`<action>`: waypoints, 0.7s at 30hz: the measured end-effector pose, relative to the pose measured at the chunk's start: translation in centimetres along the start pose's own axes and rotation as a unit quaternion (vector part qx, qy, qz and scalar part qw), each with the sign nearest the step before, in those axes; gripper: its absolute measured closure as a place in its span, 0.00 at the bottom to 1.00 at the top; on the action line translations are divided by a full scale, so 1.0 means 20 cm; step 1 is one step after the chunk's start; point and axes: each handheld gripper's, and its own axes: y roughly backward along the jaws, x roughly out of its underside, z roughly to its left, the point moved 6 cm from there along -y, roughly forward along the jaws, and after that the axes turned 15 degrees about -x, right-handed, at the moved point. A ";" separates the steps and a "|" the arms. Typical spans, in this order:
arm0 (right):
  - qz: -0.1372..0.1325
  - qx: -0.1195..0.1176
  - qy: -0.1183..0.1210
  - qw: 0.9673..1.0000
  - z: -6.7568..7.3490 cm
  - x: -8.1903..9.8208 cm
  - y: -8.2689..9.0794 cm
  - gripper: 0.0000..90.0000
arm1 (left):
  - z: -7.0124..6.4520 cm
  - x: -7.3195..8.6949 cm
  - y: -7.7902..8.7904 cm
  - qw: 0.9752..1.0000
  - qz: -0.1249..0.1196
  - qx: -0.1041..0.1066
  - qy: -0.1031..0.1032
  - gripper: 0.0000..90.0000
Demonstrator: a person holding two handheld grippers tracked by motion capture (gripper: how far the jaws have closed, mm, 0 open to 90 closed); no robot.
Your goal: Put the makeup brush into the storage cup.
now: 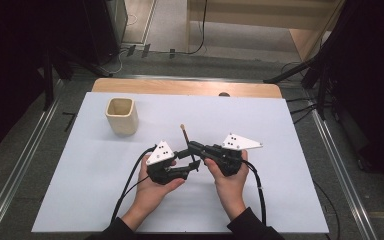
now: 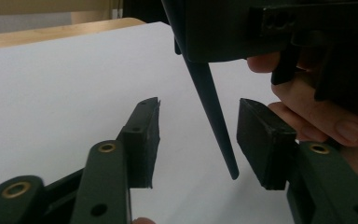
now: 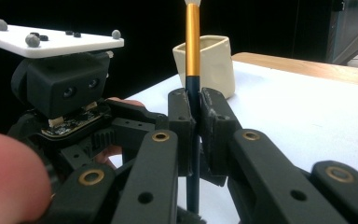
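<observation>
Nearest the person, both hands meet over the middle of the white desk (image 1: 280, 190), each holding a gripper. The right gripper (image 3: 193, 126) has its jaws clamped together on a paintbrush (image 3: 192, 51), gripping the dark handle just below the metal band. In the right gripper view the brush stands upright between the pads: a dark blue-black handle running down through the grip, a gold ferrule above it, and a pale tip at the top edge of the picture. In the high view the paintbrush (image 1: 185, 137) rises from the grippers and leans slightly away from the person, its light bristle end uppermost.

The left gripper (image 2: 198, 135) faces the brush's lower end. Its jaws stand apart, partly closed, with the tapered dark handle (image 2: 212, 112) hanging down between the two pads. The handle narrows to a slim rounded point and touches neither pad; the gap looks wider on the left pad's side. Fingers of the right hand (image 2: 317, 116) show just behind it.

Farther off, toward the desk's far left, stands a cream square-sided cup (image 1: 122, 116), open at the top, well apart from the hands.
</observation>
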 end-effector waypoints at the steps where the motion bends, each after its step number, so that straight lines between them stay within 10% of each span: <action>1: 0.000 0.000 0.000 1.000 0.00 0.00 0.00 0.94 | 0.00 0.00 0.00 1.000 0.001 -0.004 -0.002 0.58; 21: 0.000 -0.001 0.002 1.000 0.02 0.01 -0.02 0.94 | -0.02 0.00 0.01 1.000 0.001 -0.010 -0.011 0.85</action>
